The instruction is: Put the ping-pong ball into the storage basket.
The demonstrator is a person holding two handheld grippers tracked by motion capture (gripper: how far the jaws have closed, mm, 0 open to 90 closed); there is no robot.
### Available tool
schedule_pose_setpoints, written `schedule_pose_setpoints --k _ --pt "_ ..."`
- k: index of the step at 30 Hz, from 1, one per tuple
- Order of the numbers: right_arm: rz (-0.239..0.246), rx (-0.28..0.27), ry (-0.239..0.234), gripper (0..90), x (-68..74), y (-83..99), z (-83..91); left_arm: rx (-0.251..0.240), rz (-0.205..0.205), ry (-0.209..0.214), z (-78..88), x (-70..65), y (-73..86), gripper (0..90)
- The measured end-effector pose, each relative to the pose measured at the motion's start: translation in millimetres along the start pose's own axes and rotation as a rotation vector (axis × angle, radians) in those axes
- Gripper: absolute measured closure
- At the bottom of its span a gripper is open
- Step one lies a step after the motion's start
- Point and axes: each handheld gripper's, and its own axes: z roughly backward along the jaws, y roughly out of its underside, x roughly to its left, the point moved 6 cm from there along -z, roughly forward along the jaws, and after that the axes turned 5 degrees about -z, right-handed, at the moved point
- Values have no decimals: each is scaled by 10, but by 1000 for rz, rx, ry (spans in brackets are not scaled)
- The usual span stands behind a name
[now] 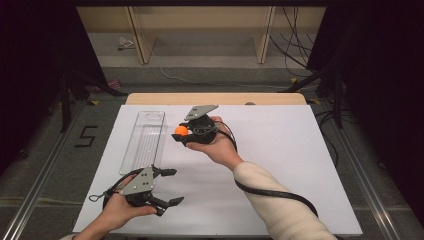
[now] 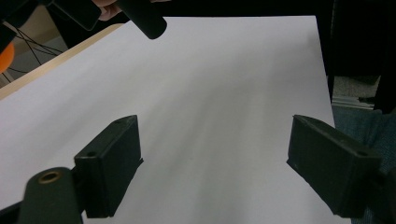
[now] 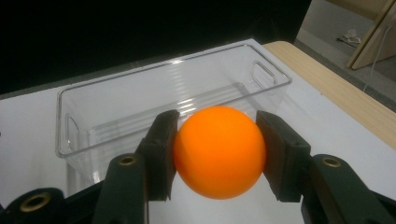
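- The high view looks down on a table with a white sheet (image 1: 280, 165) spread on top.
- The right gripper (image 1: 181, 136) is near the middle of the table, up toward the far side, held in the person's right hand (image 1: 217, 145).
- It holds an orange ball (image 1: 181, 131) between its two jaws. The ball is just beside the right edge of a clear plastic box (image 1: 145, 137).
- The clear box is long and thin. It lies flat on the white sheet, on the left part of the table, with one short end toward the far edge.
- In the right gripper view, the orange ball (image 3: 219, 151) sits tight between the two black jaws. One jaw presses on each side of it, so the gripper is closed on the ball.
- Behind the ball in that view is the clear box (image 3: 159, 107). It has a cut-out handle at each short end.
- The left gripper (image 1: 170, 186) is at the near left part of the table, in the person's left hand (image 1: 120, 210).
- Its jaws are wide apart, and nothing is between them.
- In the left gripper view, the two black jaws stand far apart over the bare white sheet (image 2: 219, 93).
- A black cable (image 1: 272, 192) runs along the person's right sleeve (image 1: 285, 205).
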Motion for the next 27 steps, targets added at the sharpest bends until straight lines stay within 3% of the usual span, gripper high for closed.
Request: schedule_pose_setpoints --k 27 --pt "9 5 -10 515 29 -123 -140 -5 3 2 -3 -4 -4 169"
